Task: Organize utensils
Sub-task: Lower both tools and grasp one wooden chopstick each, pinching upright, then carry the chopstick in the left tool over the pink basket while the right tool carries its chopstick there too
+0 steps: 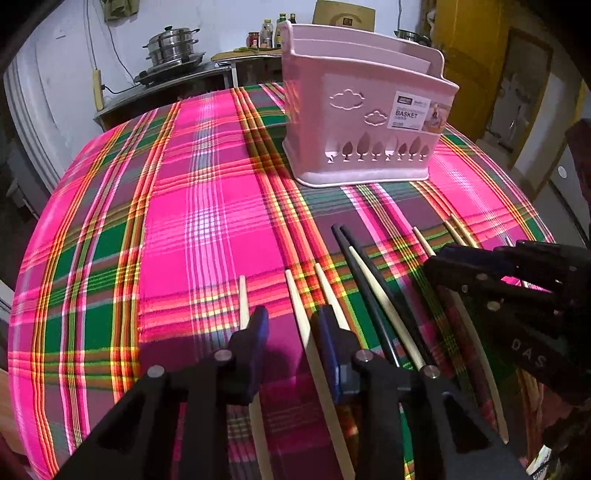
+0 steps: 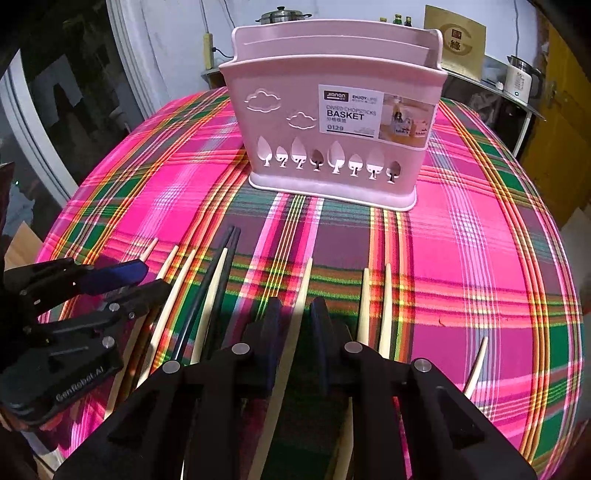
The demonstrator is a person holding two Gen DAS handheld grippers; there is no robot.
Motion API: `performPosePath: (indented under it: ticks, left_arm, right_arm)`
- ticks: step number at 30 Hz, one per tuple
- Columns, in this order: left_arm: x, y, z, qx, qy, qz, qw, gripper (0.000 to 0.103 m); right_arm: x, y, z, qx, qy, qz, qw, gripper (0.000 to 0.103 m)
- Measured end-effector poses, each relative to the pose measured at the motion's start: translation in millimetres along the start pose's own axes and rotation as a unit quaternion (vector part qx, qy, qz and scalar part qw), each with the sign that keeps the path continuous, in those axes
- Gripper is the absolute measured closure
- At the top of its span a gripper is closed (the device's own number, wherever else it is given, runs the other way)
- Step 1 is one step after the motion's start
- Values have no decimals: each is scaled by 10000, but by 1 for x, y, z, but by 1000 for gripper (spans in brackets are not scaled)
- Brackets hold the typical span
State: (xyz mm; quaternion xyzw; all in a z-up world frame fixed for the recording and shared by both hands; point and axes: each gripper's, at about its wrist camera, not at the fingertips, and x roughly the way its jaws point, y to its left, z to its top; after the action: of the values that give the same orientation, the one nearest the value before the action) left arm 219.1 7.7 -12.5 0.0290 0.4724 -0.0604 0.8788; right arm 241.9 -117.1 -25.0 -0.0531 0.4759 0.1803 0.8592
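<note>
Eight cream chopsticks (image 2: 386, 295) lie on the cloth as seen from the right wrist view, and with them two black chopsticks (image 2: 232, 236), making ten sticks in all. There is one pink basket (image 2: 288, 136). Its front wall carries eight tree-shaped cutouts (image 2: 335, 155), two cloud outlines (image 2: 263, 99) and one label (image 2: 373, 112). One plaid tablecloth (image 2: 480, 236) covers the table. There are two grippers, the left gripper (image 1: 291, 314) and the right gripper (image 2: 295, 306), each with two fingers. On the shelf behind stand one white kettle (image 2: 519, 79) and three bottle tops (image 2: 397, 19).
</note>
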Motion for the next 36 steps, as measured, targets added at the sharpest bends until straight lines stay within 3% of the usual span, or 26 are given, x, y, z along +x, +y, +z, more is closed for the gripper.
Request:
performPosePath:
  ticks: [4, 7, 10, 13, 22, 36]
  left_arm:
    - [2, 0, 4, 27, -5, -12, 10000, 76]
    - [2, -2, 4, 73, -35, -30, 10000, 84]
    - [2, -6, 4, 113, -59, -45, 9999, 94]
    - [3, -8, 6, 132, -52, -45, 9999, 97]
    - [-22, -7, 12, 118, -276, -217, 9993, 97]
    - [-111, 8, 38, 9, -1208, -337, 9921, 97]
  right_arm:
    - [3, 0, 4, 8, 18, -15, 10000, 87]
    - [5, 1, 6, 0, 19, -84, 10000, 96]
    - [5, -2, 7, 45, 25, -11, 10000, 97]
    - [3, -3, 8, 42, 35, 28, 10000, 98]
    - [-30, -2, 17, 93, -320, 225, 9992, 98]
    - [-103, 3, 34, 31, -1091, 377, 9933, 98]
